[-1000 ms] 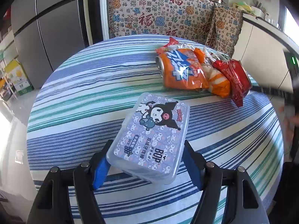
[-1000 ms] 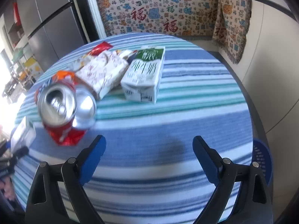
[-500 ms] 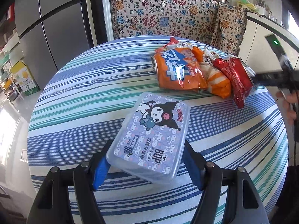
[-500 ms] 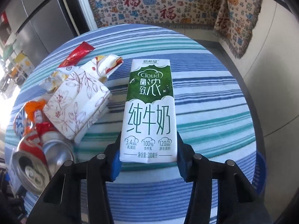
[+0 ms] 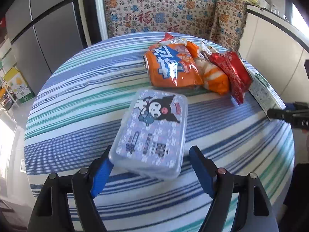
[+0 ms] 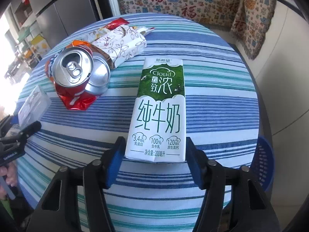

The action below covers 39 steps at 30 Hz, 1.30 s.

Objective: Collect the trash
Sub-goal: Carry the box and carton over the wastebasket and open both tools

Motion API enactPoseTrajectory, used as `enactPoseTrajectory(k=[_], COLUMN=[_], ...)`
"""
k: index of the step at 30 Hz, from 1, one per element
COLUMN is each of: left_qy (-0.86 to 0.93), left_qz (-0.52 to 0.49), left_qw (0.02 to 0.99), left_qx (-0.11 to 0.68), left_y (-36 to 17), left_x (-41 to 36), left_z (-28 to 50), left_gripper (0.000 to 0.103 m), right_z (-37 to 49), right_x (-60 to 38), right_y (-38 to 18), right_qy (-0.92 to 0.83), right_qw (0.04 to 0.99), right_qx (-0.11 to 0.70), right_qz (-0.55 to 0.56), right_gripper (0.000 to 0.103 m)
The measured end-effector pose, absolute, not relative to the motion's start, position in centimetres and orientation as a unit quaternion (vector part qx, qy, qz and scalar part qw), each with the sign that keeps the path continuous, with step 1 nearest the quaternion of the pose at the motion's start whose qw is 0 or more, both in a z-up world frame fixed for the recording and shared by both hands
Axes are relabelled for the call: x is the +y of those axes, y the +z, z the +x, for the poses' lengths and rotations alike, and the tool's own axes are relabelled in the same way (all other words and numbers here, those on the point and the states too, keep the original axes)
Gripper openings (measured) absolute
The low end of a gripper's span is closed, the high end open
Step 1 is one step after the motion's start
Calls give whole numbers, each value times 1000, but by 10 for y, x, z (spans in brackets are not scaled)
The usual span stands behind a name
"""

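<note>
On striped round table (image 5: 81, 89), left gripper (image 5: 150, 171) opening around plastic box (image 5: 152, 133), right gripper (image 6: 154, 161) opening around milk carton (image 6: 160, 112), fridge (image 5: 44, 38) behind.

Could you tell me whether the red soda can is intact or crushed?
Crushed: the red soda can has a crumpled, buckled body below its opened top.

Both grippers angled down, jaws spreading

The left gripper (image 5: 150, 171) tilts steeply downward, its jaws opening: the left blue pad touches what sits between them, the right pad stands clear. The right gripper (image 6: 154, 164) also points steeply down, jaws opening, pads just beside what lies between them. A hand (image 6: 7, 176) grips the left gripper's handle
</note>
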<state>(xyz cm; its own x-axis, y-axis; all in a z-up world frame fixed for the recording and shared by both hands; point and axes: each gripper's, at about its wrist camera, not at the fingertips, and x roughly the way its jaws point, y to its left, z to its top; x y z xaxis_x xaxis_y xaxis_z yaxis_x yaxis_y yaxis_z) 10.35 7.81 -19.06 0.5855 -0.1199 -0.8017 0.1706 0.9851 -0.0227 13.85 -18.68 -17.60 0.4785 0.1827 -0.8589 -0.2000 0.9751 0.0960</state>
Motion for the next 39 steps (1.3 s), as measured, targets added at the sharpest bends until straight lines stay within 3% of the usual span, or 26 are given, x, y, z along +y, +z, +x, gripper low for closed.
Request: enactPoseTrajectory(k=[7, 15, 16, 18, 19, 31, 39], left_qy=[-122, -121, -124, -131, -133, -151, -227], left_qz=[28, 75, 82, 89, 86, 48, 37], left_qw=[880, 868, 867, 869, 869, 888, 888], left_qx=[459, 475, 475, 469, 469, 432, 397], left_y=[-180, -179, -178, -174, -172, -150, -114], left_x=[78, 74, 71, 70, 69, 56, -18], left_z=[112, 136, 137, 134, 134, 108, 96], left_gripper=[79, 79, 78, 64, 64, 63, 63], right_z=[159, 202, 204, 207, 206, 171, 140], right_x=[-198, -193, -193, -190, -190, -219, -275], right_y=[-146, -156, -159, -160, -159, -130, -112], right_qy=[109, 87, 85, 78, 78, 101, 84], right_qw=[849, 814, 812, 809, 810, 841, 857], right_qx=[517, 574, 577, 582, 581, 532, 506], right_qz=[-6, -23, -28, -32, -32, 4, 41], right_gripper=[78, 78, 76, 59, 49, 48, 48])
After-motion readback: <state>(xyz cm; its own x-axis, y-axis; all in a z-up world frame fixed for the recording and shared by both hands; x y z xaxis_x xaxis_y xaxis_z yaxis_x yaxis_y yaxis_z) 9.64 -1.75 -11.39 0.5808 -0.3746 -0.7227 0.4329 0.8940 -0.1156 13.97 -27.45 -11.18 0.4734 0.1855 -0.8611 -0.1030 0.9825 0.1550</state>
